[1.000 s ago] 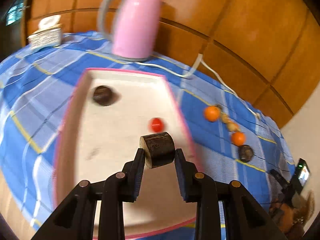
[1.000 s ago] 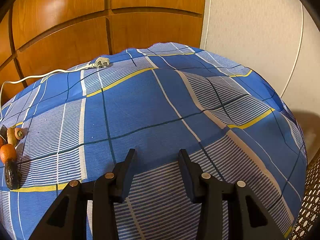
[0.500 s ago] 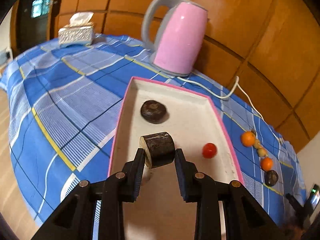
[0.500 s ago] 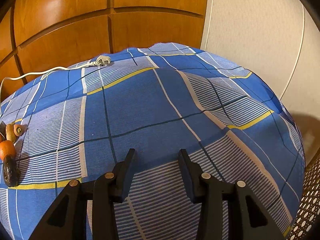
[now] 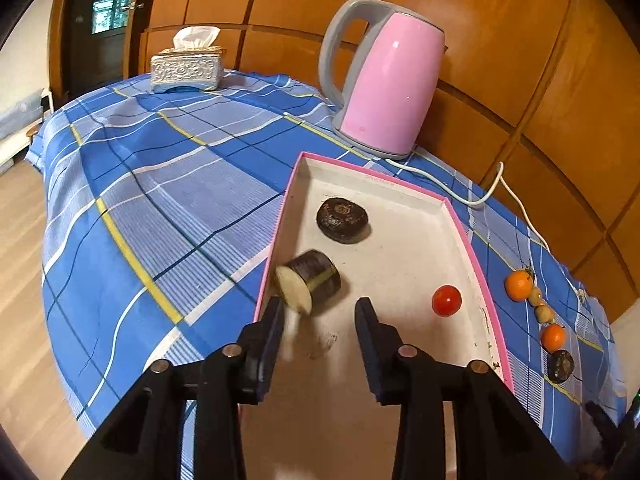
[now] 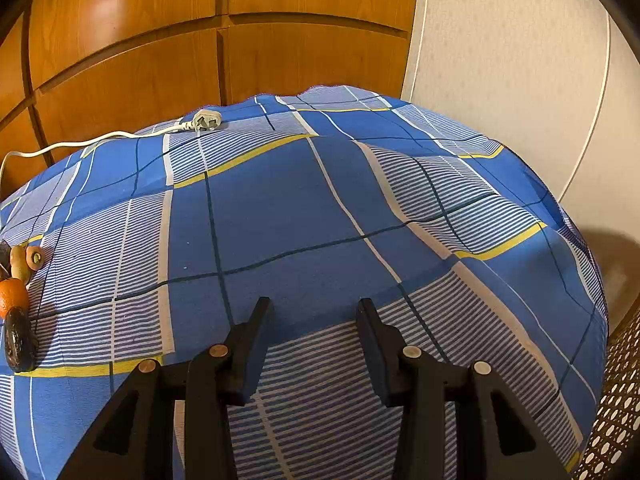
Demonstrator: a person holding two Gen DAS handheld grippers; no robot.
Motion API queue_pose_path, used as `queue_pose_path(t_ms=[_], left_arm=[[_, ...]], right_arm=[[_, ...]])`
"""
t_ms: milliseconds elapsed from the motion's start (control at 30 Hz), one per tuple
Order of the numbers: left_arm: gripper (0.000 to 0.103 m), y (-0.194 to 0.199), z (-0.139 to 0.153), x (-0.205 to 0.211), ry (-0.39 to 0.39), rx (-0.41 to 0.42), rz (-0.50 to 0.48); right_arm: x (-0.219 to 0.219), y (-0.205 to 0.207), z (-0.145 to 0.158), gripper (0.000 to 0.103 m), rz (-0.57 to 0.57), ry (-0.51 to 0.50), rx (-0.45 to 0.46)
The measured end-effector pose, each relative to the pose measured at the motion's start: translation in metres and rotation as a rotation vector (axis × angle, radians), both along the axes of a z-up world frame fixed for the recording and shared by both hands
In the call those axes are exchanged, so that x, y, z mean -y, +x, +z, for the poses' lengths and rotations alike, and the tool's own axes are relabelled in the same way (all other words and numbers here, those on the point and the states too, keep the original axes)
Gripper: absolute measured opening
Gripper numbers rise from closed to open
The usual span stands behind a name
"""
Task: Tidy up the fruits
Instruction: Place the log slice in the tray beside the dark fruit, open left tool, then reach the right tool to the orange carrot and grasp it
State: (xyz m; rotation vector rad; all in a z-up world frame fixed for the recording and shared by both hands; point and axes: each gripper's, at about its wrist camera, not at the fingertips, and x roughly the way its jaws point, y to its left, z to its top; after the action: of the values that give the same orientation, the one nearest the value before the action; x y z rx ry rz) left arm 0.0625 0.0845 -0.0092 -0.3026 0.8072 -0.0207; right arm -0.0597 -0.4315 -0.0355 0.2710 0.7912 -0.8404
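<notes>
- The left claw [image 5: 318,312] is opening over the pink-rimmed tray [image 5: 472,236], its fingers apart, with nothing pressed between them
- The dark cut chunk [image 5: 310,285] with a pale cut face lies just beyond the fingertips, low in the middle of the left wrist view, against the tray's left wall
- To finish this release well, let the fingers spread fully before lifting, then draw the claw straight back so the left finger, just beside the pale face, does not nudge the chunk over the rim; it looks able to roll on its curved side
- Also in the tray: a dark round fruit [image 5: 342,220] further up and a red tomato [image 5: 447,300] to the right, both apart from the chunk
- A row of fruits [image 5: 538,312], orange, pale and dark, waits on the blue checked surface [image 5: 168,208] at the right edge, so much of the task likely remains
- The right claw [image 6: 314,344] hangs over bare cloth with fingers apart, holding nothing; the same row sits at that view's left edge
- The pink kettle [image 5: 386,80] stands behind the tray; its cord [image 5: 496,184] runs close to the row, so reach in from the near side
</notes>
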Motion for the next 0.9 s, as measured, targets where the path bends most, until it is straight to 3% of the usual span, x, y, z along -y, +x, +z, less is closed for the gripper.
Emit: queue_pose_path(t_ms=[333, 633, 900], left_arm=[[0.058, -0.024, 0.001, 0.004, -0.003, -0.001, 0.0], [0.064, -0.066, -0.003, 0.013, 0.026, 0.029, -0.037], [0.066, -0.072, 0.006, 0.011, 0.038, 0.085, -0.01]], right_arm=[[0.0, 0.001, 0.0, 0.043, 0.0, 0.001, -0.002], [0.0, 0.001, 0.0, 0.043, 0.001, 0.003, 0.002], [0.001, 0.001, 0.0, 0.043, 0.005, 0.009, 0.002]])
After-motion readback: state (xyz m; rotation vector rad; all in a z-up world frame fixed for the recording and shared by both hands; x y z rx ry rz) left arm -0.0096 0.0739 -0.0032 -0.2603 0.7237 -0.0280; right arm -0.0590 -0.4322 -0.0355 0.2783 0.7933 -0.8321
